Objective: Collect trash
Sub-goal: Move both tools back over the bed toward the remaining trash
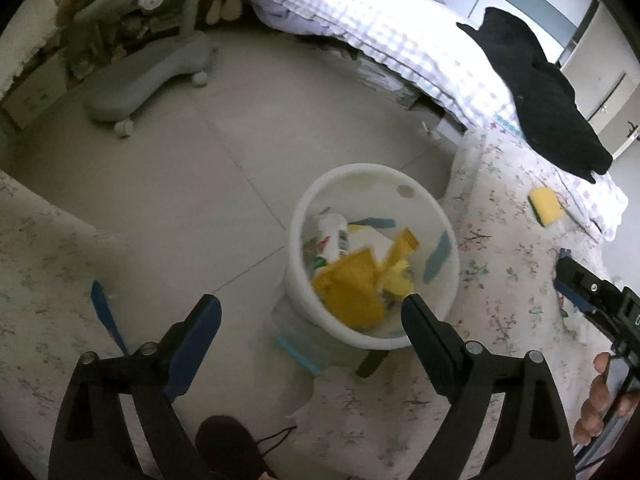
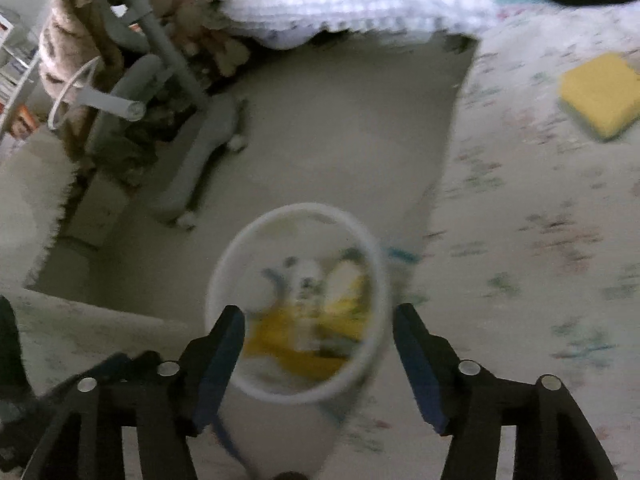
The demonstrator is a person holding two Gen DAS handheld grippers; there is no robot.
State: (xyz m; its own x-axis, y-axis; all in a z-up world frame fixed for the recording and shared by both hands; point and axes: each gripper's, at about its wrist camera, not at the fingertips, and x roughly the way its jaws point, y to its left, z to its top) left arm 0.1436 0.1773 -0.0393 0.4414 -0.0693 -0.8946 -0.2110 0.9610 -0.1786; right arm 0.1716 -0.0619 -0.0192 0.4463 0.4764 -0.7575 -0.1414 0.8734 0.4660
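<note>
A white trash bin (image 1: pixel 436 216) stands on the floor at the edge of a floral cloth (image 1: pixel 512 280). It holds a yellow wrapper (image 1: pixel 352 284), a white bottle (image 1: pixel 334 236) and other scraps. My left gripper (image 1: pixel 312 308) is open and empty just above the bin's near rim. My right gripper (image 2: pixel 318 320) is open and empty above the same bin (image 2: pixel 228 256), in a blurred view; it also shows at the right edge of the left wrist view (image 1: pixel 588 292). A yellow sponge (image 1: pixel 546 206) lies on the cloth to the right (image 2: pixel 600 94).
A bed with a checked cover (image 1: pixel 400 28) and a black garment (image 1: pixel 536 92) runs along the back right. A grey wheeled chair base (image 1: pixel 148 76) stands at the back left. A blue strip (image 1: pixel 106 312) lies on cloth at the left. A dark shoe (image 1: pixel 228 448) is below.
</note>
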